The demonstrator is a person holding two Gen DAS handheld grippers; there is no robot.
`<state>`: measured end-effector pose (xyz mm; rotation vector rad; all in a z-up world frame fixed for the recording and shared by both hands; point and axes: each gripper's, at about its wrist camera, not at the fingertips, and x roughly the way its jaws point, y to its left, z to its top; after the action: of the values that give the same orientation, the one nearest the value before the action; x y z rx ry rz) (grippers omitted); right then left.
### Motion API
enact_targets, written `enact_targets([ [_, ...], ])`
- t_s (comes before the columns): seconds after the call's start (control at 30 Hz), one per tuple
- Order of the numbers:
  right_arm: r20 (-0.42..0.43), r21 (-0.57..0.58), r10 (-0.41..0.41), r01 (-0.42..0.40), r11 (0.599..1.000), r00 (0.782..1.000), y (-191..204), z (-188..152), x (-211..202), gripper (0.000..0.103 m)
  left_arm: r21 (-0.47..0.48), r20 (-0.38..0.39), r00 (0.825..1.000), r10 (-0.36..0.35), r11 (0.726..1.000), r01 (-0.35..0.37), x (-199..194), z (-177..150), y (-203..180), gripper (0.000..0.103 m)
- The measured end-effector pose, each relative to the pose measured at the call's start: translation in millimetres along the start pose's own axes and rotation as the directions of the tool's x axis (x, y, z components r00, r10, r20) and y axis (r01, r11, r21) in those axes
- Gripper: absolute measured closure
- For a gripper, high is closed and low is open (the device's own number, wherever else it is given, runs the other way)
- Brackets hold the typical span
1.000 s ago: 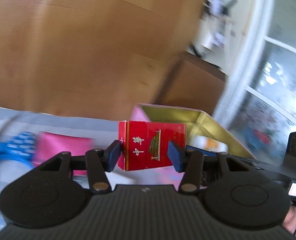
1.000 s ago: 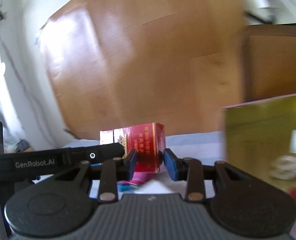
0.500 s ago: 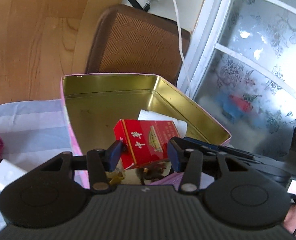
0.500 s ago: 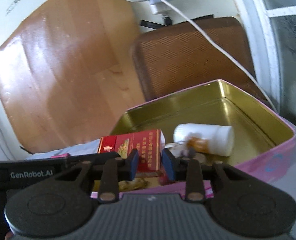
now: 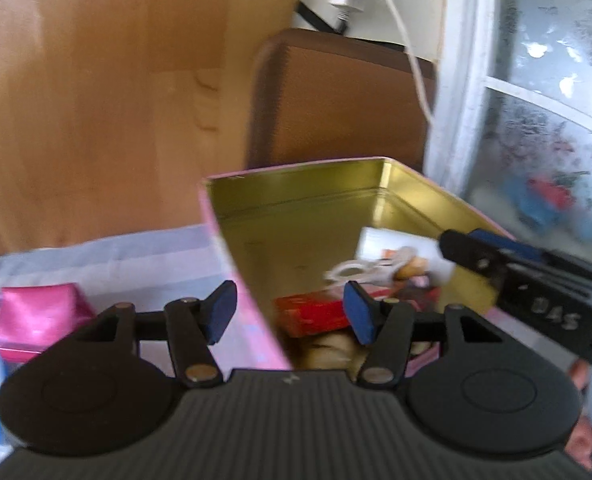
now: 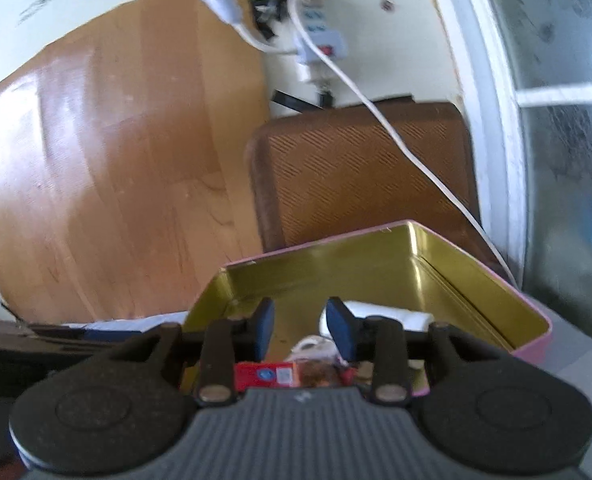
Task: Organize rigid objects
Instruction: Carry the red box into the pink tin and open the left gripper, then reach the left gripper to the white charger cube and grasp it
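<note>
- Left wrist view: the left hand-held gripper is spread wide and holds nothing; its left pad sits outside the pink wall of the gold-lined rectangular metal tin, its right pad inside.
- The flat red cardboard packet with printed faces lies on the tin floor just beyond the pads, at about 1 o'clock from the gap, touching no pad.
- Behind it, toward 2 o'clock, a white plastic bottle lies on its side among small, blurred items I cannot identify.
- At 9 o'clock, on the pale cloth-covered counter, a glossy pink box waits outside the tin.
- The right hand-held gripper reaches over the tin's right rim at 3 o'clock.
- Right wrist view: the right hand-held gripper is parted and empty, poised above the tin's interior.
- The red packet shows directly beneath the pads at 6 o'clock, partly hidden by the gripper body.
- Risk, as I judge it: the left pads straddle the tin wall, so a careless withdrawal could catch the rim and drag or tip the tin.
- With both grippers crowded over one tin, they could knock together.
</note>
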<state>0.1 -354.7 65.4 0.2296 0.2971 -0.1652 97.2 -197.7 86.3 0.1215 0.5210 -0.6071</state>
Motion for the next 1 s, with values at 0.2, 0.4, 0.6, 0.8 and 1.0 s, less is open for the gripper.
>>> enact_targets([
  [0.2,0.024,-0.03,0.059,-0.058,0.998,0.998,31,4,-12,0.071,0.013,0.041,0.994,0.103,0.995,-0.103,-27,-7,26,0.042],
  [0.4,0.015,-0.07,0.131,-0.13,0.989,0.991,70,0,-18,0.071,0.004,0.06,0.987,0.151,0.988,-0.151,-48,-19,50,0.042],
  [0.6,-0.025,-0.126,0.191,-0.192,0.973,0.981,113,-12,-17,0.071,-0.034,0.054,0.981,0.187,0.982,-0.186,-64,-36,81,0.042],
  [0.8,-0.102,-0.138,0.237,-0.25,0.958,0.966,150,-27,0,0.07,-0.092,0.032,0.973,0.229,0.97,-0.225,-76,-57,122,0.042],
  [1.0,-0.27,-0.19,0.225,-0.281,0.941,0.936,181,-56,42,0.056,-0.192,-0.021,0.966,0.257,0.947,-0.257,-82,-75,172,0.042],
])
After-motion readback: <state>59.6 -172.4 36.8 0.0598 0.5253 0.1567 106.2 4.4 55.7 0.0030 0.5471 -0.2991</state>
